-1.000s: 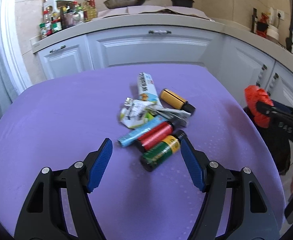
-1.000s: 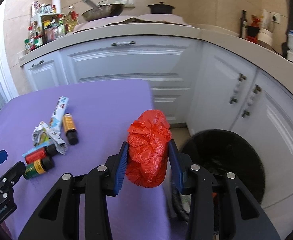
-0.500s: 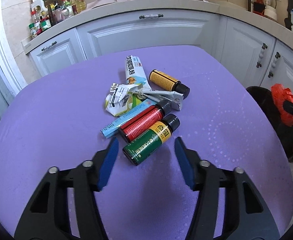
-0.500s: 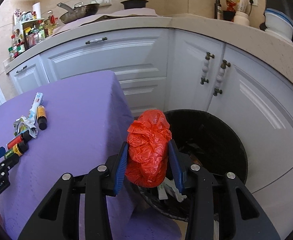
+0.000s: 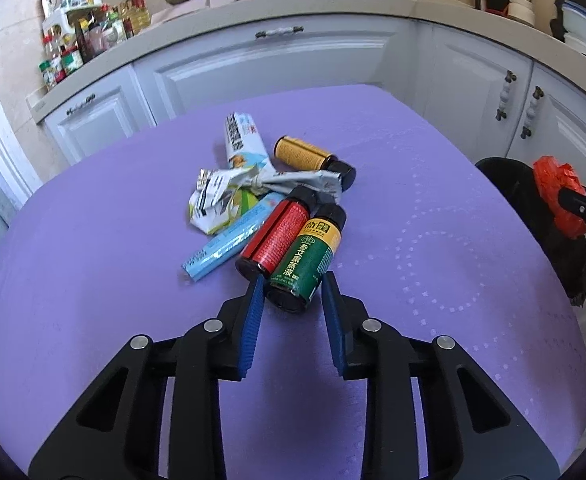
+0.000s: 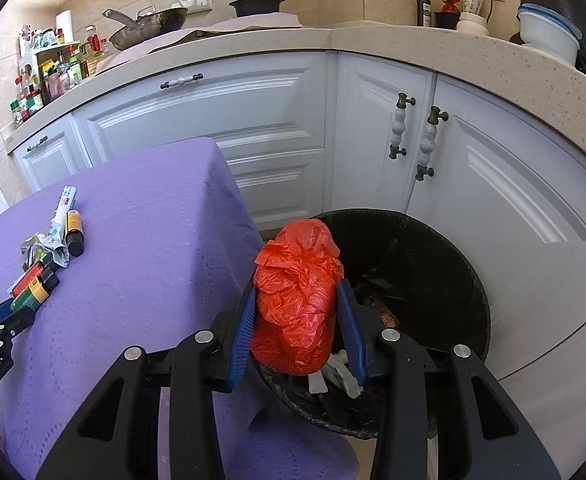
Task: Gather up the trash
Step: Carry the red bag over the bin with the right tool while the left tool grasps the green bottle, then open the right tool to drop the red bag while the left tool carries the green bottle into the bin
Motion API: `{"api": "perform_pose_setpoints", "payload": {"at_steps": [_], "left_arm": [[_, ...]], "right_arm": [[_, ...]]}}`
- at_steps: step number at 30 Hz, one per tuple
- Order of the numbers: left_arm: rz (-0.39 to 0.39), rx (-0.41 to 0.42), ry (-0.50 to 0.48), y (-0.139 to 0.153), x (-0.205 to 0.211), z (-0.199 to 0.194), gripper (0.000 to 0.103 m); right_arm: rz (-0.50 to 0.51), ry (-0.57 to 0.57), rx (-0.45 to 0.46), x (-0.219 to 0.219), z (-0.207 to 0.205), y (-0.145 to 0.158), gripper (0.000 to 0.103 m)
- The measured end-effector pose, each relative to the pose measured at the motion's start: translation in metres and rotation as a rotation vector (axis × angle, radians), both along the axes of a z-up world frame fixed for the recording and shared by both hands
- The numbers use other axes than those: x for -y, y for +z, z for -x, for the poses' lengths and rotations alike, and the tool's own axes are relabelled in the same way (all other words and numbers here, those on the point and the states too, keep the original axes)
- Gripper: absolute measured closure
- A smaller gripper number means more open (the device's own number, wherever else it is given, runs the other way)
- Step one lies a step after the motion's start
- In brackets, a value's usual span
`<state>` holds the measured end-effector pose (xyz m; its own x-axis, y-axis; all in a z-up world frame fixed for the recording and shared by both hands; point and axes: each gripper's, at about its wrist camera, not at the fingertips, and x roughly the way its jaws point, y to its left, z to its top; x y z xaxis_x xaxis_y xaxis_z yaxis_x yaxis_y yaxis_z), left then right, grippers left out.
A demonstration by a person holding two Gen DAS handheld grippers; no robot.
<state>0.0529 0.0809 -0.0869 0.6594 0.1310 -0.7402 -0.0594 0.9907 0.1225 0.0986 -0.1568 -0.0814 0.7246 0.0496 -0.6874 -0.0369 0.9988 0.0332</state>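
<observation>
On the purple tablecloth [image 5: 93, 280] lies a heap of trash: a green bottle [image 5: 307, 256], a red bottle [image 5: 277, 236], an amber bottle [image 5: 305, 154], a crumpled wrapper [image 5: 221, 200] and a blue sachet [image 5: 229, 246]. My left gripper [image 5: 293, 284] has its jaws closing around the green bottle's base; a thin gap still shows at the right pad. My right gripper [image 6: 296, 282] is shut on a crumpled red plastic bag [image 6: 297, 300], held over the near rim of the black trash bin [image 6: 453, 264]. The bin holds some scraps.
White kitchen cabinets [image 6: 277, 120] curve round behind the table and the bin. The counter carries a wok [image 6: 149, 24], a black pot [image 6: 257, 4] and a rack of bottles [image 6: 45, 76]. The bin stands on the floor just off the table's right edge.
The left jaws have narrowed and moved forward until the green bottle's base lies between them. The right gripper carried the red bag from over the table's edge to over the bin.
</observation>
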Motion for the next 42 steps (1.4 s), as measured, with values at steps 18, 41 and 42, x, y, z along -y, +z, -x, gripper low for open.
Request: {"api": "perform_pose_setpoints", "payload": {"at_steps": [18,41,42], "left_arm": [[0.027,0.083,-0.001,0.024,0.002,0.015,0.077],[0.062,0.141,0.031,0.046,-0.011,0.02,0.078],[0.064,0.141,0.03,0.047,-0.011,0.02,0.078]], "right_arm": [[0.0,-0.002,0.018,0.002,0.004,0.006,0.063],[-0.001,-0.001,0.036,0.0,0.008,0.013,0.063],[-0.001,-0.001,0.038,0.001,0.009,0.014,0.063]]}}
